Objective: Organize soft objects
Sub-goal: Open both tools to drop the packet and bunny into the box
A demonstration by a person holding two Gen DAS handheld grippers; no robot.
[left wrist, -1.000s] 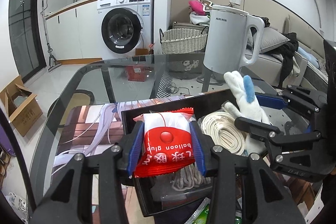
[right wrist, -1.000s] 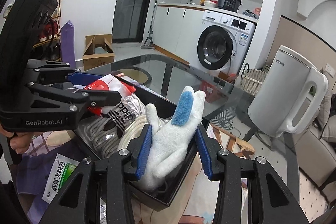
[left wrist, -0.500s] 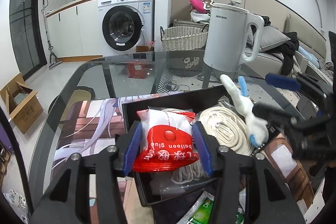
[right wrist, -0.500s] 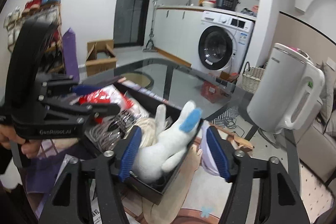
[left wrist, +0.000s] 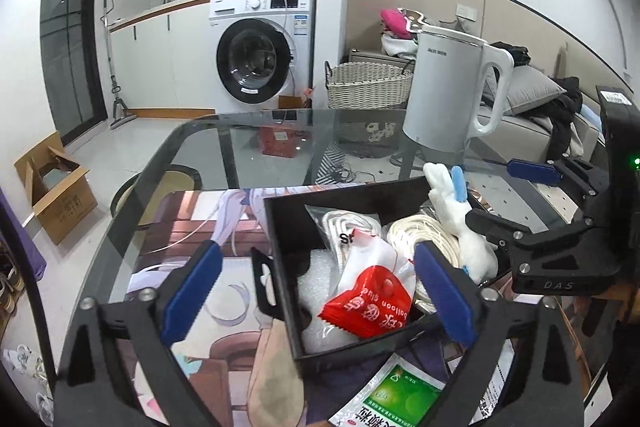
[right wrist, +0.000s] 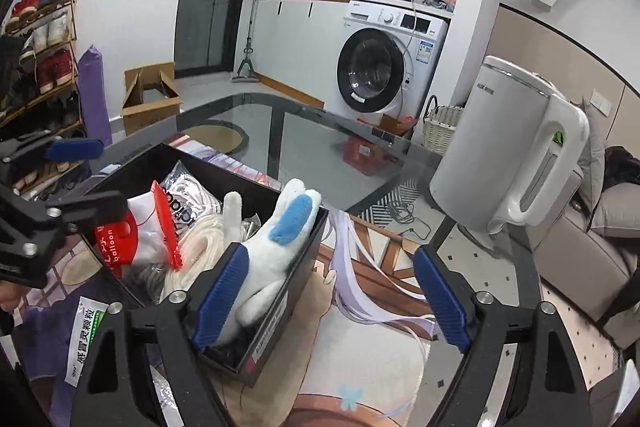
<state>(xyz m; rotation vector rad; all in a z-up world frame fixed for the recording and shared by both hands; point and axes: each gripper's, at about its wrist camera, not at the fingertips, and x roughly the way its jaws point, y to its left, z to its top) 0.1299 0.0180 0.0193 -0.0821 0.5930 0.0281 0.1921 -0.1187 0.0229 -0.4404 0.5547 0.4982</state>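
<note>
In the left wrist view the left hand-held gripper (left wrist: 318, 291) hangs with its jaws spread wide and empty over the near edge of the black box (left wrist: 280, 239), where the red balloon-glue packet (left wrist: 370, 301) lies loose on top of a bagged cord (left wrist: 344, 233) and a coiled white rope (left wrist: 416, 229). The white plush toy (left wrist: 456, 219) leans in the far right corner. A green medicine sachet (left wrist: 394, 397) lies outside the box on the printed mat (left wrist: 224, 291), so sorting looks nearly done, with that sachet possibly left. In the right wrist view the right hand-held gripper (right wrist: 328, 299) is also wide open, holding nothing; one pad sits just beside the plush toy, which rests against the box wall. The glass counter (right wrist: 304, 143) also carries a white kettle (right wrist: 508, 155), with a washing machine (right wrist: 384, 63) behind.
</note>
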